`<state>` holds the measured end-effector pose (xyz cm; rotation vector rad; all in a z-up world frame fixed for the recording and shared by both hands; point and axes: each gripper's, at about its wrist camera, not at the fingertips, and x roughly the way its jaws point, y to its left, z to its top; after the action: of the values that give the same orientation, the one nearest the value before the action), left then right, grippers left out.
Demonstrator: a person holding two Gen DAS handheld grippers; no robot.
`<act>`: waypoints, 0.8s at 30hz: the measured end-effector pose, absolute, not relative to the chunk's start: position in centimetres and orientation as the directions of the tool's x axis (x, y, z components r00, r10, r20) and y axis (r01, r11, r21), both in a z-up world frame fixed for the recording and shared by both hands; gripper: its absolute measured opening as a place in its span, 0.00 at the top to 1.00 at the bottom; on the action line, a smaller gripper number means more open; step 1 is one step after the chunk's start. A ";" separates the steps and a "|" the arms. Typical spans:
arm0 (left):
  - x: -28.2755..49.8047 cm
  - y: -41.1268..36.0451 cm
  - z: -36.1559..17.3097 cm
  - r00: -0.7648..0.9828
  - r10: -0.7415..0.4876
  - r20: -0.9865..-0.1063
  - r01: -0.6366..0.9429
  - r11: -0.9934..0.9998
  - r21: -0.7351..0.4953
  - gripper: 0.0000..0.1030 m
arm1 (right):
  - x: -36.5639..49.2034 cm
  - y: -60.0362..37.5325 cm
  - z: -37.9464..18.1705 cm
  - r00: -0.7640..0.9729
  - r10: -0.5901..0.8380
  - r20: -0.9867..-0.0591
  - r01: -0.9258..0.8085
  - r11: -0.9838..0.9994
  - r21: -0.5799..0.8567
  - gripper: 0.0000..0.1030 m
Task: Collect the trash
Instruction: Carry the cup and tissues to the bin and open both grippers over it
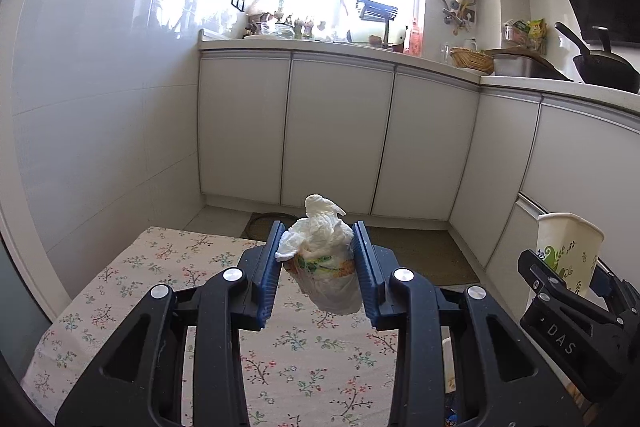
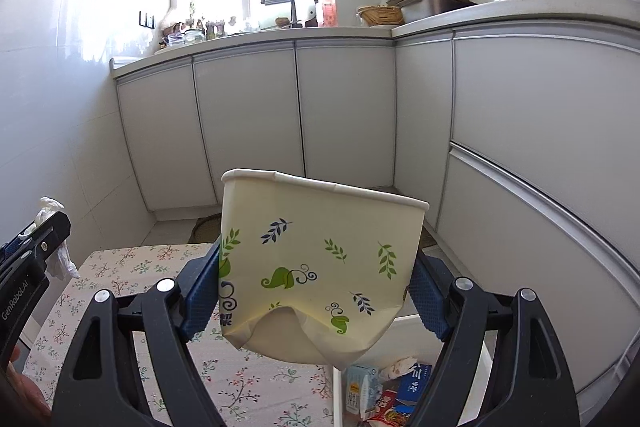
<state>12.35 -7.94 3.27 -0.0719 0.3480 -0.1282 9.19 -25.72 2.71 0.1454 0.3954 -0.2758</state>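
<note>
My left gripper (image 1: 318,267) is shut on a small crushed plastic cup (image 1: 328,279) stuffed with white tissue, held above the floral tablecloth (image 1: 132,291). My right gripper (image 2: 320,287) is shut on a dented cream paper cup (image 2: 320,259) printed with green and blue leaves, its blue pads pressing both sides. The paper cup (image 1: 568,251) and the right gripper's body show at the right edge of the left wrist view. In the right wrist view the left gripper's black body (image 2: 28,259) appears at the left edge with white tissue beside it.
White base cabinets (image 1: 340,131) and a worktop run along the far wall and the right side. Below the paper cup, a white bin (image 2: 338,387) holds cartons and wrappers (image 2: 384,395). A dark mat (image 1: 416,251) lies on the floor beyond the table.
</note>
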 end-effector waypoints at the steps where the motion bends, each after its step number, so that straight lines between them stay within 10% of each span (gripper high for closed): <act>1: 12.3 -8.4 3.3 0.931 -0.145 -0.335 0.121 0.988 -0.093 0.68 | 9.0 -26.2 2.7 0.884 -0.244 -0.400 0.301 0.950 0.086 0.24; 24: 11.9 -19.6 1.6 0.868 -0.327 -0.373 0.324 0.943 -0.073 0.68 | 7.6 -37.8 -1.9 0.717 -0.413 -0.562 0.521 0.853 0.038 0.14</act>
<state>11.94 -19.57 1.59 -0.0076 0.3917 -0.3408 7.58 -37.79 -1.85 0.1998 0.5715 -0.5201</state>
